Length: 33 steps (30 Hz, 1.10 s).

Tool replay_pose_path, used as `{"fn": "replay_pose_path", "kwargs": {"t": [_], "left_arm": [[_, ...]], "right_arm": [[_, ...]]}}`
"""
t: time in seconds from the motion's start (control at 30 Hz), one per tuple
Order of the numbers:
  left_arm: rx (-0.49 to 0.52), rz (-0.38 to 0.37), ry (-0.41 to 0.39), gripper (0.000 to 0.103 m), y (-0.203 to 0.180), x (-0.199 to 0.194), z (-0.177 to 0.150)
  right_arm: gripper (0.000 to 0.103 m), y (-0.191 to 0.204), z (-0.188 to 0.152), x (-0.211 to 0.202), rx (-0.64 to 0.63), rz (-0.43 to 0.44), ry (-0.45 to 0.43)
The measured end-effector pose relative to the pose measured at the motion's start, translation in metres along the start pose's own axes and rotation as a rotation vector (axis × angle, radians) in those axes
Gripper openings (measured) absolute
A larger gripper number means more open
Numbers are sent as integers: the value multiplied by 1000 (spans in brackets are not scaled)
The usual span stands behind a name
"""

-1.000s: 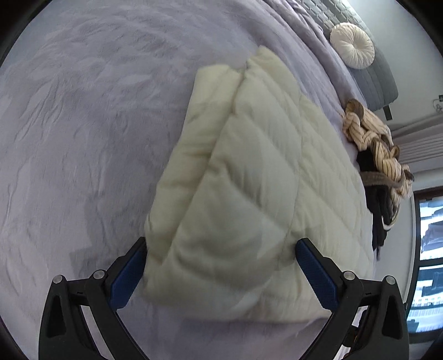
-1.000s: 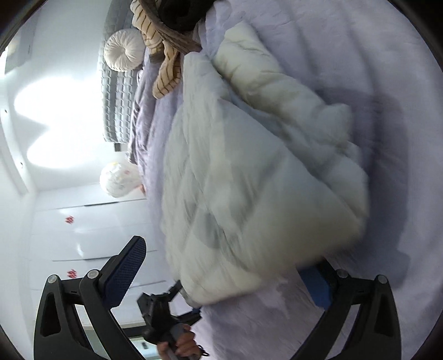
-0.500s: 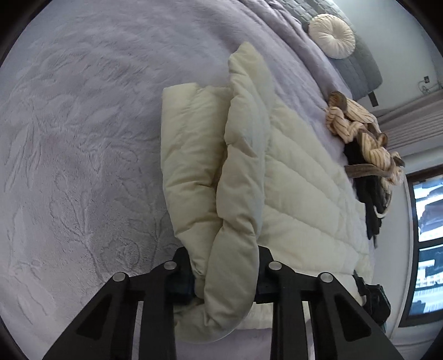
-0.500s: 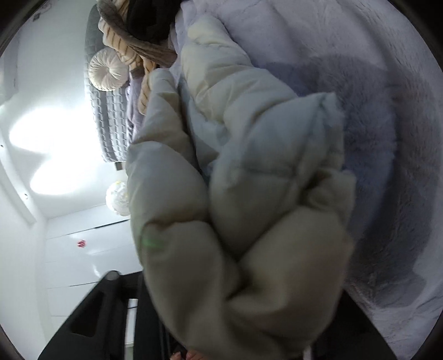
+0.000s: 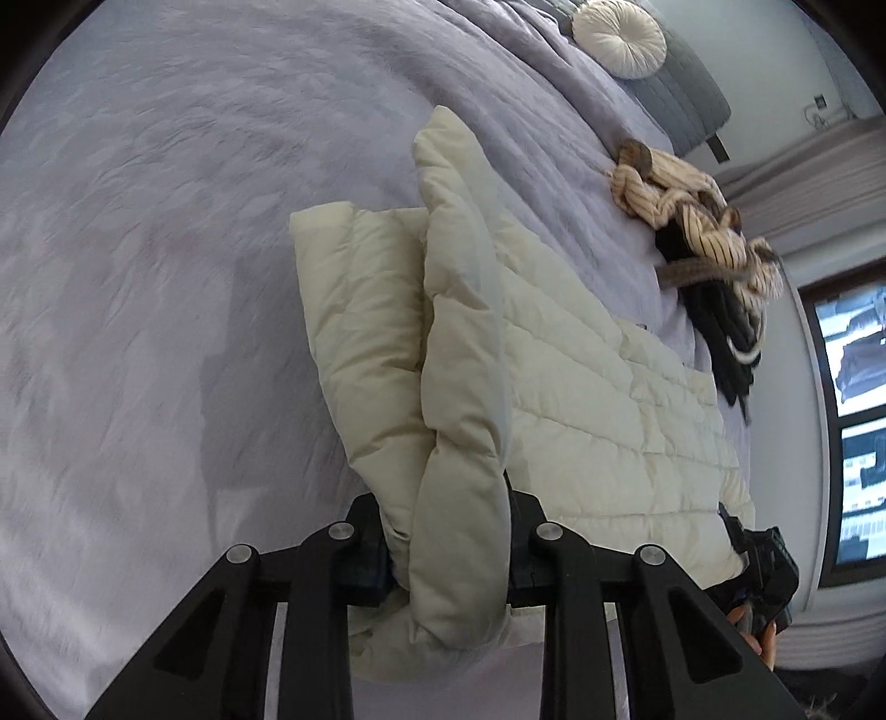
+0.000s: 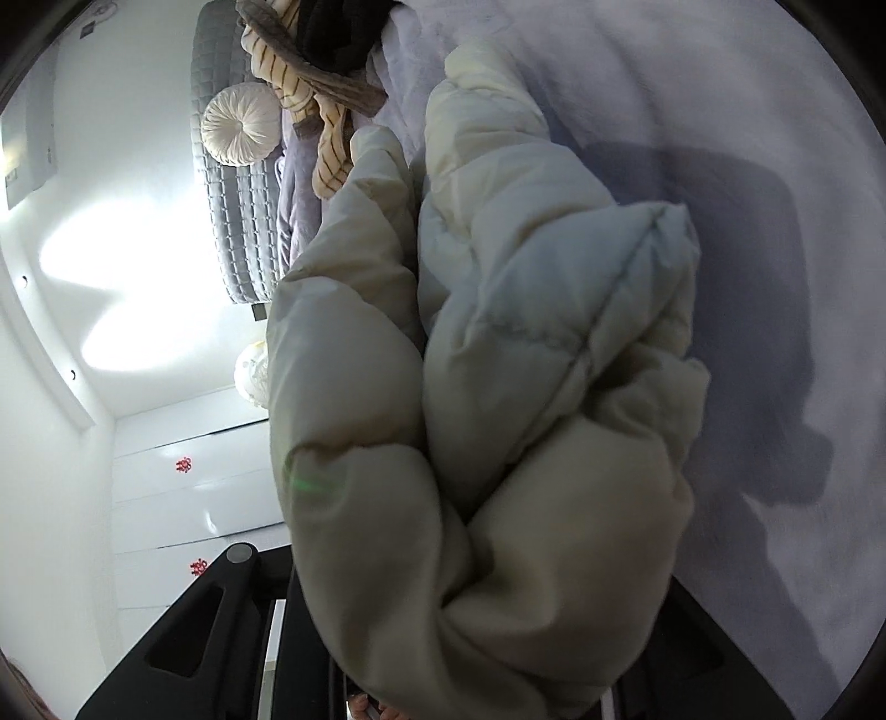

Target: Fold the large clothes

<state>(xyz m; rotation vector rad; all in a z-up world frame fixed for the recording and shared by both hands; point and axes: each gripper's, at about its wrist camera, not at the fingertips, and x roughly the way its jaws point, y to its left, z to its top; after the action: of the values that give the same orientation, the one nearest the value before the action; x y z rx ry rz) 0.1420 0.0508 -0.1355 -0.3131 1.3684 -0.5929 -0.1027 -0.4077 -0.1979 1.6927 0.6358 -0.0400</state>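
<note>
A cream puffer jacket [image 5: 581, 399] is spread on the bed [image 5: 166, 277], near its right edge in the left wrist view, with one side folded over into a thick ridge. That ridge is clamped by the left gripper [image 5: 451, 545], padding bulging out between and below the jaws. The right gripper [image 6: 470, 637] has just been closing, and a fat bunch of the jacket [image 6: 498, 415] is squeezed in it, so much that the fingers are mostly buried. The bunch is held up off the bed, a dark shadow cast beneath. A pile of striped and black clothes [image 5: 703, 232] is heaped at the bed edge past the jacket. A round white cushion [image 5: 617, 36] is propped by the grey headboard [image 6: 238, 194].
</note>
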Motion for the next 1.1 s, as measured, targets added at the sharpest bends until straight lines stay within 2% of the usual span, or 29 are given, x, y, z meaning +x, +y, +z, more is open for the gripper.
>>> {"fn": "replay_pose_path", "kwargs": {"t": [0.17,0.3,0.43,0.47,0.57,0.7,0.77,0.8,0.83,0.87,0.9,1.0,1.1], "left_arm": [[9,1,40,29,16,-22,-40],[5,51,69,29,30,-25,-70],[-46,82,91,30,43,-19,-83],[-55,89,96,33,44,-19,-85],[-40,182,84,55,44,-22,-85],[6,241,99,57,42,-33,-86],[26,265,95,57,40,-41,-86],[38,275,90,57,40,-46,-87],[40,275,86,58,38,-49,-87],[40,272,83,69,38,-52,-87],[38,268,78,87,39,-55,-87],[59,258,58,89,38,-64,-85],[74,263,63,89,38,-65,-82]], "right_arm": [[25,-17,-31,-25,35,13,1],[25,-35,-52,-36,58,4,-9],[28,-45,-48,-27,89,-60,-19],[29,-47,-47,-26,91,-73,-18],[36,-41,-42,-24,52,-136,-14],[49,-21,-33,-28,25,-230,-4],[65,-10,-35,-36,1,-275,-2],[67,-3,-35,-41,-14,-301,1],[68,2,-37,-45,-31,-332,9],[68,8,-37,-46,-47,-357,17],[68,15,-37,-48,-67,-386,29],[69,27,-42,-48,-127,-457,77],[70,37,-61,-45,-191,-503,139]]}}
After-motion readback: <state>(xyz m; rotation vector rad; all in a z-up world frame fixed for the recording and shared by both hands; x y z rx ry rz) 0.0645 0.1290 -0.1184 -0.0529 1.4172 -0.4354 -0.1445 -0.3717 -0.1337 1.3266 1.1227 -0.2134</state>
